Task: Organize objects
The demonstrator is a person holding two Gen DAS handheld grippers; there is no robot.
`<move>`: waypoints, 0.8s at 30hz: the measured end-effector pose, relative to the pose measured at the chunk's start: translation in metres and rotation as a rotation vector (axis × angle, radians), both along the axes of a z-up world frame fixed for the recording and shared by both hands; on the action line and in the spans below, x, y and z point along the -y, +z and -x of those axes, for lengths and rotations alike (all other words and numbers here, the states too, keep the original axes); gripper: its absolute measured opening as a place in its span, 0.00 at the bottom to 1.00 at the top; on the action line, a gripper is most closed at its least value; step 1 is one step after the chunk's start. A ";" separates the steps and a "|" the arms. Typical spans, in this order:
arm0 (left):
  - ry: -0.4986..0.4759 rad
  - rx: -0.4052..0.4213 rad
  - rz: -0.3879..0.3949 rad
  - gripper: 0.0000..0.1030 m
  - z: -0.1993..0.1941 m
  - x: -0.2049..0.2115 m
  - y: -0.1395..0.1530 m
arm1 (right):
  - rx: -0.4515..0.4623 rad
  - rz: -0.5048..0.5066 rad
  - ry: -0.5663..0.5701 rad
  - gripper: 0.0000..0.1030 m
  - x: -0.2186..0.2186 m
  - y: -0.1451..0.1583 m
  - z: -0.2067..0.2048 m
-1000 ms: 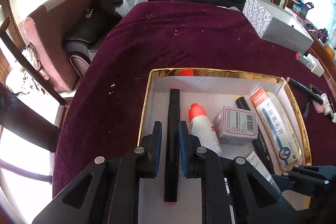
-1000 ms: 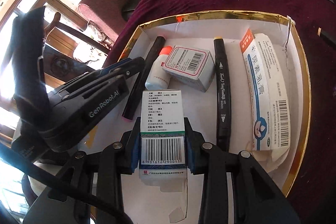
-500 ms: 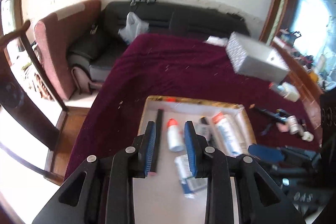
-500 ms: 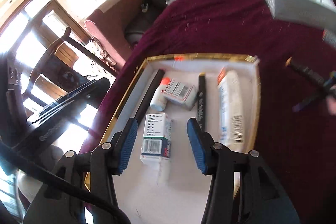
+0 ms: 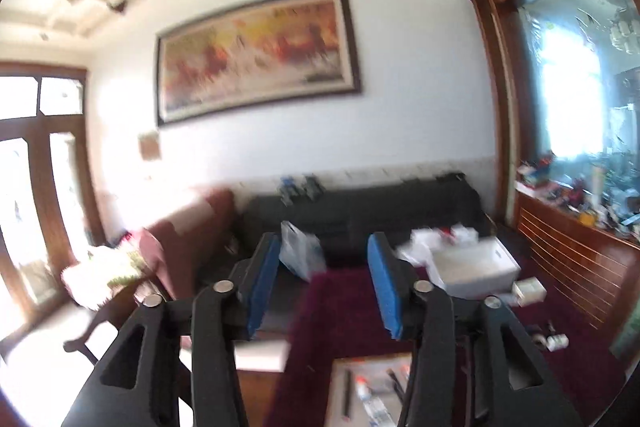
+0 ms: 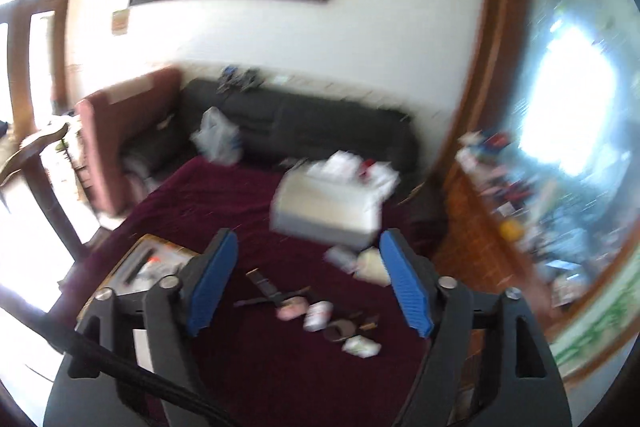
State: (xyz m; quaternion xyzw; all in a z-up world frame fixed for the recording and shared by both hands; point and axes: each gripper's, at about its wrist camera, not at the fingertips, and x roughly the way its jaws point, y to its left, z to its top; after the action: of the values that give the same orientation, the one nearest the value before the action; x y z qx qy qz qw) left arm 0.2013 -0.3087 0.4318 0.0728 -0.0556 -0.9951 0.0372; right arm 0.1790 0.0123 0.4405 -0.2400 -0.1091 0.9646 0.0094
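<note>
My left gripper (image 5: 322,285) is open and empty, raised high and pointed at the far wall. The gold-rimmed white box (image 5: 340,387) with a black marker (image 5: 347,395) and a small red-capped bottle (image 5: 362,385) lies far below it. My right gripper (image 6: 308,283) is open and empty, high above the maroon table (image 6: 240,203). The box (image 6: 120,267) shows at its lower left. Several small loose items (image 6: 320,315) lie scattered on the cloth between its fingers. Both views are blurred.
A grey-white carton (image 6: 324,211) stands at the table's far side, also in the left wrist view (image 5: 472,267). A black sofa (image 6: 300,123) with a white bag (image 6: 218,139) and a red armchair (image 6: 120,131) lie behind. A wooden cabinet (image 5: 580,275) is on the right.
Both grippers let go of their items in the box, the marker and the medicine carton, then opened wide and rose up and back, tilting toward the room.
</note>
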 end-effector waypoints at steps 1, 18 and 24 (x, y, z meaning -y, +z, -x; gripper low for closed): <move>0.050 -0.043 0.030 0.53 -0.008 0.001 0.027 | -0.049 -0.027 -0.038 0.80 -0.006 0.023 -0.013; -0.259 0.120 -0.074 0.75 0.087 -0.084 -0.015 | 0.171 0.113 -0.015 1.00 -0.041 -0.055 0.087; -0.511 0.391 -0.240 0.74 0.134 -0.147 -0.177 | 0.584 0.430 0.092 0.93 -0.020 -0.275 0.214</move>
State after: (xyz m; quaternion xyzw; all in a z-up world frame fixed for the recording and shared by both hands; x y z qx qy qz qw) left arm 0.0674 -0.1621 0.2545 0.2497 0.0395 -0.9390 -0.2333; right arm -0.0353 0.0326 0.1654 -0.4968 0.0876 0.8556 -0.1163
